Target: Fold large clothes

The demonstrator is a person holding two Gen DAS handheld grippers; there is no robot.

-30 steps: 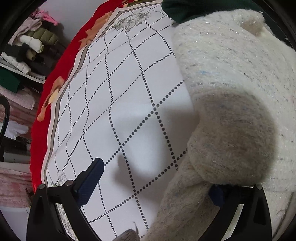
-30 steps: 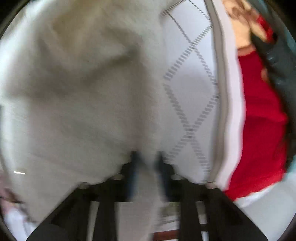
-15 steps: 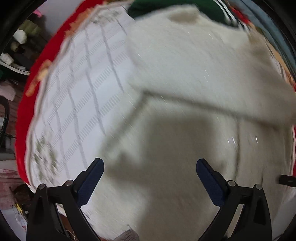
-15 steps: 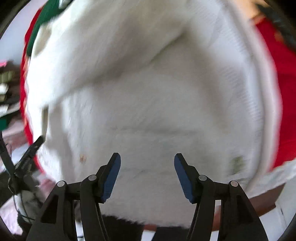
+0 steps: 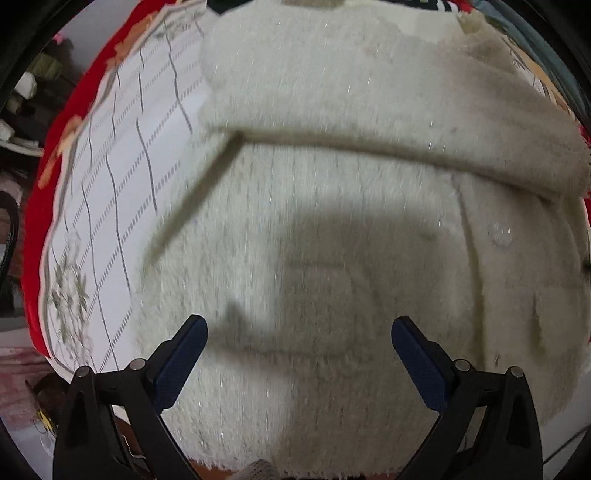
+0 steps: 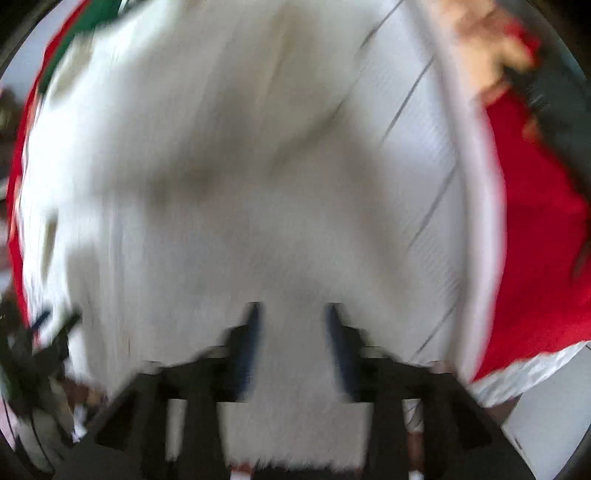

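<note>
A cream fuzzy knit sweater (image 5: 332,229) lies spread on a white cloth with a dotted diamond grid (image 5: 122,192). One sleeve (image 5: 369,122) is folded across its upper part. My left gripper (image 5: 299,332) is open and empty, hovering over the sweater's lower half. In the blurred right wrist view the sweater (image 6: 221,184) fills most of the frame. My right gripper (image 6: 291,314) sits over the sweater's near hem with its jaws partly closed; sweater fabric shows between the pads (image 6: 247,343), but the blur hides whether they pinch it.
The white cloth has a red border (image 5: 55,140) and covers a table; the border also shows in the right wrist view (image 6: 535,258). A dark green garment (image 6: 92,14) lies past the sweater's far end. Piled clothes on shelves (image 5: 26,92) stand to the left.
The left gripper let go of the sweater fold and pulled back above the flat sweater. The right gripper's jaws opened, then narrowed again near the hem while moving fast.
</note>
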